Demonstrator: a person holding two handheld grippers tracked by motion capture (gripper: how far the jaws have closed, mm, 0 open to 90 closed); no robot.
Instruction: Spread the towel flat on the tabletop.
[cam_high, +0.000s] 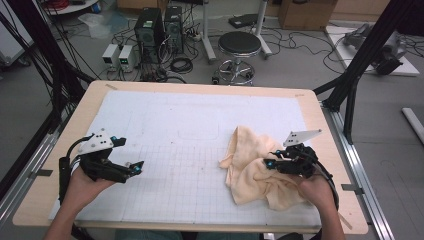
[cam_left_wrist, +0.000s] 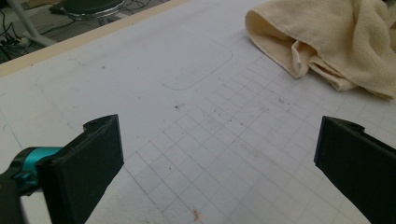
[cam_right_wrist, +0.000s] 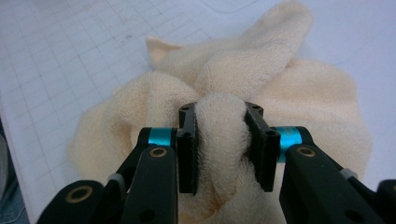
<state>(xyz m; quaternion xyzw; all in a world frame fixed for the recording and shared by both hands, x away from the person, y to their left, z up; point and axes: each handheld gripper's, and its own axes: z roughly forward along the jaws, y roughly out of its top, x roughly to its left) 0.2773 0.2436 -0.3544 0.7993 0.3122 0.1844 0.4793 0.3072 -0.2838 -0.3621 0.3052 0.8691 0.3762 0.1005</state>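
While the left hand-held gripper (cam_high: 134, 168) waits low over the worktop's (cam_high: 60, 150) left edge, its jaws stand wide apart with nothing between them, just bare gridded mat (cam_left_wrist: 219, 140) beneath. Over by the right edge, toward the near corner, a cream towel (cam_high: 250, 160) lies crumpled on the mat, one lobe stretching toward the far edge. The right hand-held gripper (cam_high: 272, 161) comes in from the near side of the heap and has closed on it: in the right gripper view a thick fold of the towel (cam_right_wrist: 219, 126) bulges up between the two black pads (cam_right_wrist: 188, 140), which press into it from both sides. The rest of the cloth spreads out beyond and beneath the jaws, resting on the mat. Both hands sit near the worktop's near edge, well apart from each other.
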